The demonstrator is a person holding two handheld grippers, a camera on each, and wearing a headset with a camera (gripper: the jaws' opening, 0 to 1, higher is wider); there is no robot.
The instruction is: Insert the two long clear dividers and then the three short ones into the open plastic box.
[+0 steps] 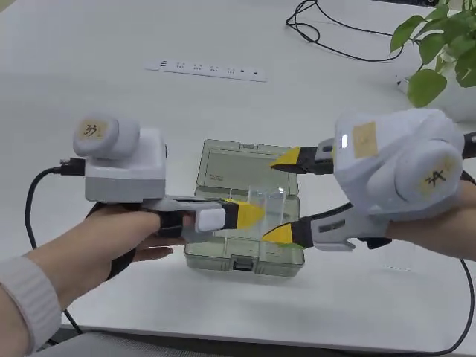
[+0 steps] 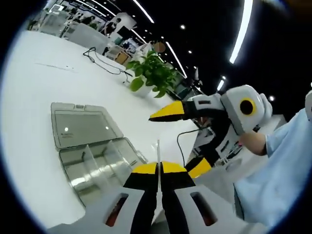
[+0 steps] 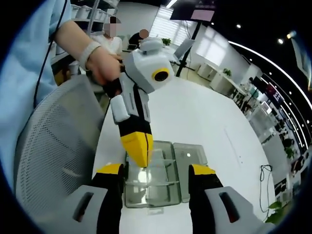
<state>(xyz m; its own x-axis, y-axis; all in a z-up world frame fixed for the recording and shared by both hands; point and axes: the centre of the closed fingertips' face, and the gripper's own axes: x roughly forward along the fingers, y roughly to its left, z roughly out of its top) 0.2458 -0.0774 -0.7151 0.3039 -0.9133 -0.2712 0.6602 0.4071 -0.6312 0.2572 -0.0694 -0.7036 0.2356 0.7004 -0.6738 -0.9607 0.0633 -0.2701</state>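
The open plastic box (image 1: 223, 256) lies on the white table with its lid (image 1: 238, 167) flat behind it. Clear dividers (image 2: 91, 157) stand inside its tray. My left gripper (image 1: 249, 214) is shut on a clear divider (image 1: 266, 201) and holds it just above the tray. That divider (image 2: 158, 148) shows edge-on between the shut jaws in the left gripper view. My right gripper (image 1: 282, 195) is open, its two jaws on either side of the held divider and apart from it. In the right gripper view, the left gripper (image 3: 137, 148) hangs over the box (image 3: 168, 190) between my open right gripper (image 3: 156, 170) jaws.
A white power strip (image 1: 204, 69) and a black cable (image 1: 327, 33) lie at the back of the table. A green plant (image 1: 439, 44) stands at the back right. A mesh chair (image 3: 53, 146) sits by the table's near edge.
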